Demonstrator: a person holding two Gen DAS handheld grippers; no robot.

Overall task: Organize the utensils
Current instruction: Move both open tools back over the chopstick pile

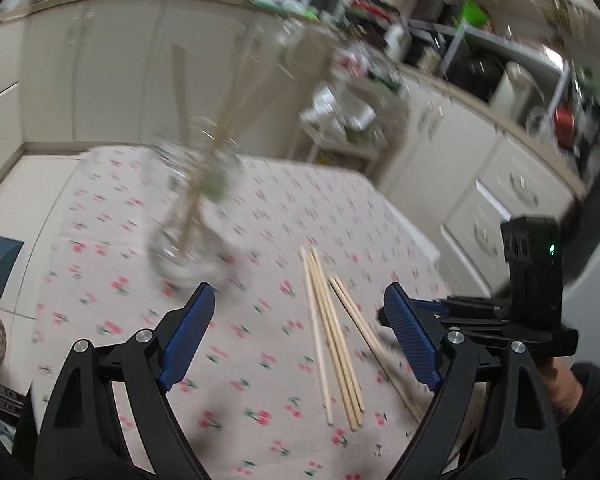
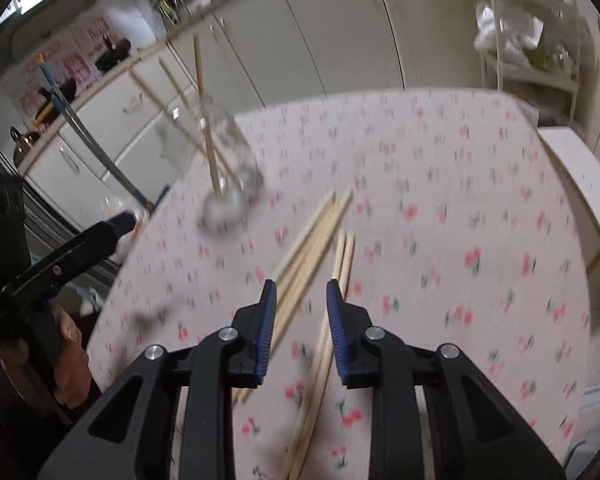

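Both tongs, left gripper (image 1: 298,330) and right gripper (image 2: 301,322), gape empty above a cherry-print tablecloth (image 2: 440,208) strewn with wooden chopsticks (image 1: 332,332); cream kitchen cabinets (image 1: 100,72) stand behind.

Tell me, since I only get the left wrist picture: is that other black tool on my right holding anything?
Observer: No. The right wrist view shows the right gripper open, with nothing between its fingers.
Operator: What's underneath it?
Observer: The loose chopsticks lying on the tablecloth. One pair runs on below its fingers.
Operator: Anything else I can't see?
Observer: A kettle, far left in the background.
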